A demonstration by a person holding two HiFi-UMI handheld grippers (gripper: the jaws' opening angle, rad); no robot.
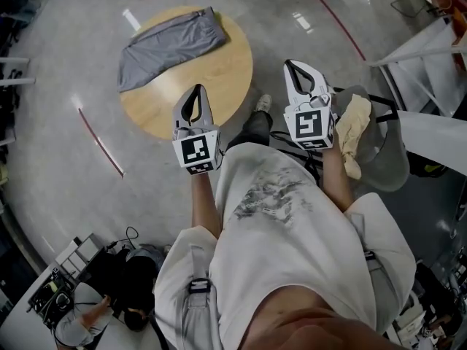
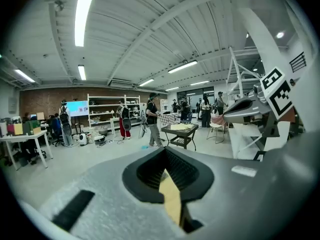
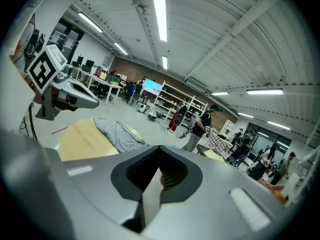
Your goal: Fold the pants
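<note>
Well, both tools are up in front of the person's chest, and each has its jaws pressed together on nothing. The left gripper [image 1: 195,93] shows over the near rim of the round wooden table [image 1: 219,86], and the right gripper [image 1: 293,67] is off the table's right side, over bare floor. The pants [image 1: 169,44], grey and lying loosely bunched in one long heap, sit on the far left part of the tabletop, well apart from both tools. One end of them hangs just over the rim.

The person's shoe [image 1: 263,104] stands just beside the table's near right edge. To the person's right a beige cloth [image 1: 352,130] is draped on a grey rounded thing [image 1: 387,159]; seat or bag, I cannot tell. A white frame [image 1: 419,49] slants beyond it. Behind the person, someone else [image 1: 80,323] sits low among dark gear and cables.

The floor [image 1: 58,122] is smooth grey and shiny, crossed by red tape lines [image 1: 101,143]. It is a big open workshop. Long strip lights [image 2: 84,14] run along a ribbed white ceiling, and white shelves [image 2: 107,111] stand by a brick back wall. Near the shelves a lit screen [image 2: 76,108] glows. A low dark table [image 2: 181,131] stands mid-floor, and a walker [image 2: 152,121] passes it.
</note>
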